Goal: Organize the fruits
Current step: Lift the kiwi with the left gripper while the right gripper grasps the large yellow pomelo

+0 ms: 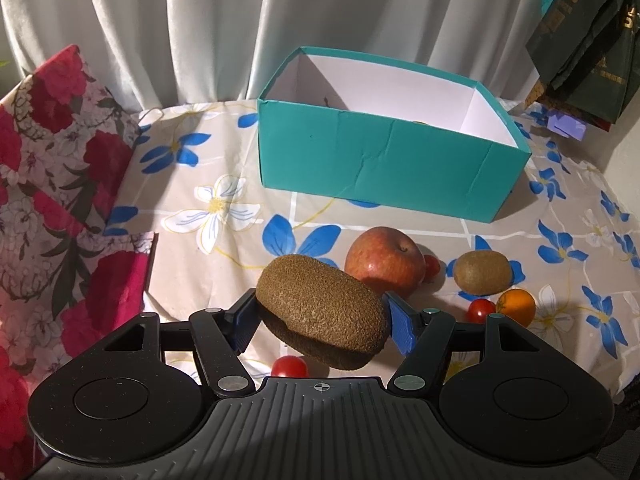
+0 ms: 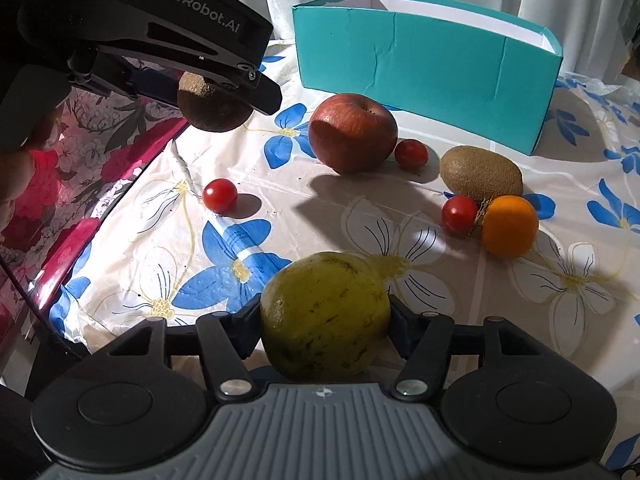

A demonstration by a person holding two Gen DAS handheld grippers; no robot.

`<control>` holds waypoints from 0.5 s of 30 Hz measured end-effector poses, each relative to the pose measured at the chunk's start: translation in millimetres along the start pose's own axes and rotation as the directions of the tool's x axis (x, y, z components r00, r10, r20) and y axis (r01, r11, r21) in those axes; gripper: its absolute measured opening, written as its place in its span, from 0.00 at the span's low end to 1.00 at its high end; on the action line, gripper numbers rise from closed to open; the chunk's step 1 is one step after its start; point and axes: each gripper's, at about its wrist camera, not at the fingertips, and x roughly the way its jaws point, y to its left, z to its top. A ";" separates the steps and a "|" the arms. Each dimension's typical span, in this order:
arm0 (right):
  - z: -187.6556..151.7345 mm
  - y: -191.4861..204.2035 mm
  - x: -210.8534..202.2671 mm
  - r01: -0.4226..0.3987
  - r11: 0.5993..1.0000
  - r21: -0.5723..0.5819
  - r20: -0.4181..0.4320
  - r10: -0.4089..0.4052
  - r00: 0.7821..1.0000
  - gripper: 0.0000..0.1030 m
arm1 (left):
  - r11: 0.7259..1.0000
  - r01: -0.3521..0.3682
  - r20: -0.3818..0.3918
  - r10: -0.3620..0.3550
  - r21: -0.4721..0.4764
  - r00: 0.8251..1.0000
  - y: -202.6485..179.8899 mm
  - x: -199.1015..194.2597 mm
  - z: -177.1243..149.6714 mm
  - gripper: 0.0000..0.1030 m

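Fruits lie scattered on the floral plastic tablecloth (image 2: pixel 320 208) before the teal cardboard box (image 1: pixel 376 160): a red apple (image 2: pixel 352 132), a fuzzy brown kiwi (image 2: pixel 480 172), a small orange (image 2: pixel 510 226) and three cherry tomatoes (image 2: pixel 219 195). The left gripper (image 1: pixel 320 316) clamps another fuzzy kiwi (image 1: pixel 320 304) above the cloth. The right gripper (image 2: pixel 325 330) has a blemished yellow-green round fruit (image 2: pixel 325 316) between its pads, touching both.

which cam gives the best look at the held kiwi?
Left wrist view: the held kiwi fills the centre, lifted clear of the cloth, clamped between the left gripper pads. Right wrist view shows only its lower half, shadowed and largely hidden beneath the left gripper's body.
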 end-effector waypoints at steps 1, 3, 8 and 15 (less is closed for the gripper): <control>0.3 0.3 0.6 -0.001 1.000 -0.006 0.003 0.001 1.000 0.61 | 1.000 0.001 -0.002 -0.001 0.000 1.000 0.5 0.3 0.0 0.69; 0.2 -0.6 0.6 -0.005 1.000 -0.006 0.011 0.005 1.000 0.60 | 1.000 0.000 -0.006 0.000 -0.002 1.000 1.4 1.2 0.6 0.69; 0.6 -6.2 -4.7 0.007 1.000 0.011 0.035 -0.008 0.999 0.60 | 1.000 -0.006 -0.007 0.006 -0.001 1.000 1.3 1.4 4.8 0.69; 20.5 -29.0 -32.5 0.060 0.994 0.088 0.142 -0.073 0.987 0.60 | 1.000 -0.030 0.026 0.030 0.006 0.999 -8.8 -4.6 30.7 0.69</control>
